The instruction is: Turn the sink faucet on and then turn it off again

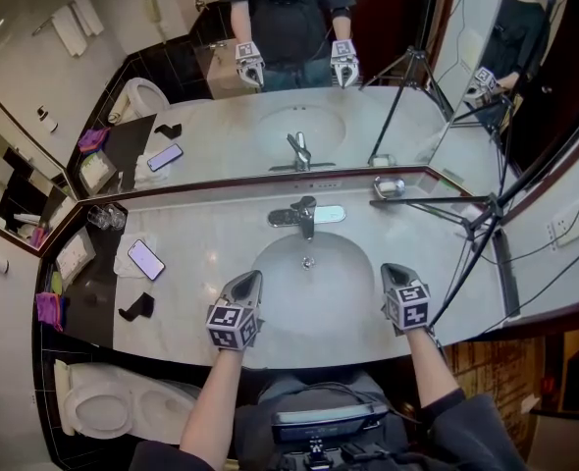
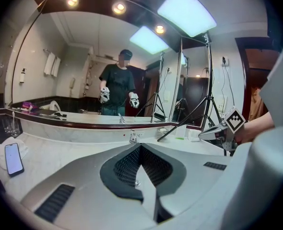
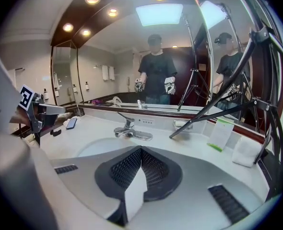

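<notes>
The chrome faucet stands at the back rim of the white sink basin, its lever pointing toward me; I see no water running. My left gripper hovers over the basin's left front edge, shut with nothing in it. Over the right front edge my right gripper is also shut and empty. In the left gripper view the closed jaws point at the small faucet, with the right gripper off to the right. The right gripper view has its closed jaws below the faucet.
A tripod spreads its legs over the right of the marble counter. A phone on a white cloth, glasses and a black item lie left. A soap dish sits behind right. A mirror backs the counter; a toilet is lower left.
</notes>
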The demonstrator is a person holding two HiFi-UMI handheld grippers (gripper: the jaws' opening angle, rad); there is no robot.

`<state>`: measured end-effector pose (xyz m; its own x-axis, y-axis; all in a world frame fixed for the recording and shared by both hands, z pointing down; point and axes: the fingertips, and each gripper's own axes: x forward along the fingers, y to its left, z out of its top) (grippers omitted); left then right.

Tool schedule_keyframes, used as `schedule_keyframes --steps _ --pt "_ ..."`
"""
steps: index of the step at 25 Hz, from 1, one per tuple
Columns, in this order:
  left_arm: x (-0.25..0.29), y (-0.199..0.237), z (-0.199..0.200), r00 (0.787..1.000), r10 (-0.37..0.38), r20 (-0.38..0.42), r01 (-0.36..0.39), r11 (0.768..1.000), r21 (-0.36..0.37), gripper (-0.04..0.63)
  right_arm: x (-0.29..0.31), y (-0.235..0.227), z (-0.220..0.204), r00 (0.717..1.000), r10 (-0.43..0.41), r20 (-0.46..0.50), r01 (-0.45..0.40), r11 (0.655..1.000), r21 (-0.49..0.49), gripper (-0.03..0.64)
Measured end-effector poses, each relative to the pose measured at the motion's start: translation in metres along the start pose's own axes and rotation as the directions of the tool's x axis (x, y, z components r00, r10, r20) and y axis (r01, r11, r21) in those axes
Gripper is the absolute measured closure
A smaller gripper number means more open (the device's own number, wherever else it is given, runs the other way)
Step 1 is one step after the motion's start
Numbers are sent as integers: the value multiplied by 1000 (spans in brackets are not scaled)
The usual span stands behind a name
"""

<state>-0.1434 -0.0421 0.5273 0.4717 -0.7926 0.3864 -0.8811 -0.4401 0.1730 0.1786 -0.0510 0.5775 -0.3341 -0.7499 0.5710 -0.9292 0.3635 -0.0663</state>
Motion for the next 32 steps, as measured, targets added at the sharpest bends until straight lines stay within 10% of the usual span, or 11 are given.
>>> schedule_keyframes --steps 20,27,32 --pt "12 -4 -1 1000 23 -11 -23 1000 17 592 29 22 27 1000 -1 -7 -1 962 -271 595" --pt "27 2 -1 1000 23 -13 -23 1000 13 592 83 44 50 1000 20 4 -16 890 -455 545" --pt "39 9 -3 1000 19 -19 -19 1000 8 592 123 66 77 999 30 15 -14 774 -633 498"
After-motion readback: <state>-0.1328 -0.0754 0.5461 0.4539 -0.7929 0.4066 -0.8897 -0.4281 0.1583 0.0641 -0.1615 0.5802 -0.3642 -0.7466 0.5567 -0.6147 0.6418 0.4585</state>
